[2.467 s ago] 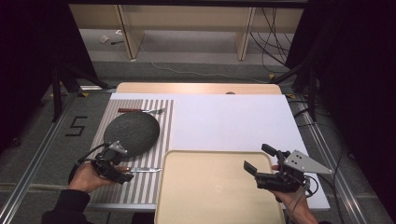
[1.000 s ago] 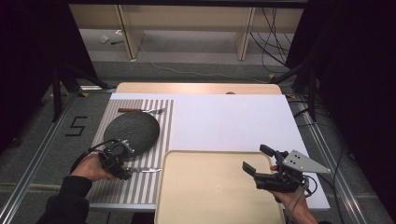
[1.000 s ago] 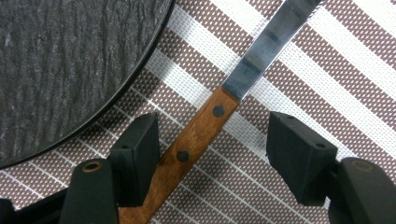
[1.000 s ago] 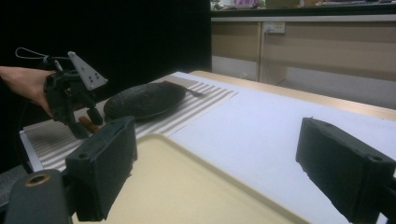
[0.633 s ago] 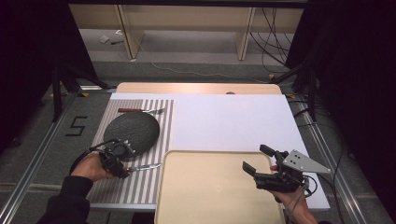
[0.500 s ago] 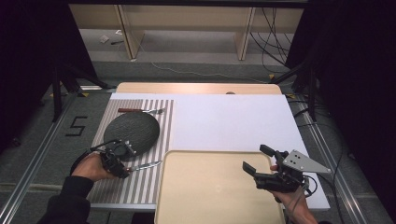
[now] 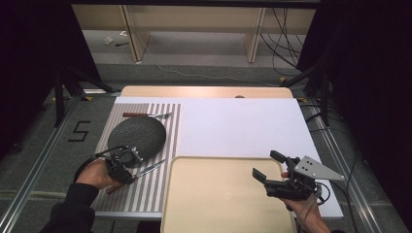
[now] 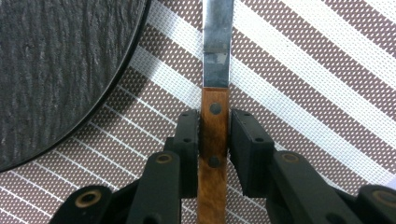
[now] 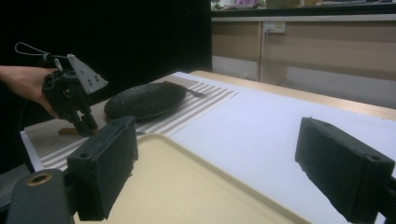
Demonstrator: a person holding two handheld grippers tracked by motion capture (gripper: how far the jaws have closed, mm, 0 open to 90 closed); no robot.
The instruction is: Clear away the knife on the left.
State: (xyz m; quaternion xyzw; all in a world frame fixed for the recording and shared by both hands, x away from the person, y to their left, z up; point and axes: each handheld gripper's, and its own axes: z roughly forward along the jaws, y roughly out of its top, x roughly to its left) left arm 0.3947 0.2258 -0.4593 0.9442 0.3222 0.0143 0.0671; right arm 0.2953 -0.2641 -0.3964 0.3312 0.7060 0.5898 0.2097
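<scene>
Floor tape (image 7: 79, 131) reads "5" — knife (image 8: 215, 116) unmarked

The left claw (image 8: 215, 140) rises from the bottom of the frame, its two black jaws set on either side of a knife's brown wooden handle (image 8: 214, 154) with dark rivets. The jaws have just been closing, and the pads appear to press on the handle's sides. The knife's flat steel blade (image 8: 217, 42) runs straight up to the top edge. Underneath lies a brown-and-white striped woven placemat (image 8: 317, 93). A round dark grey slate plate (image 8: 56, 70) fills the upper left, apart from the knife.
</scene>
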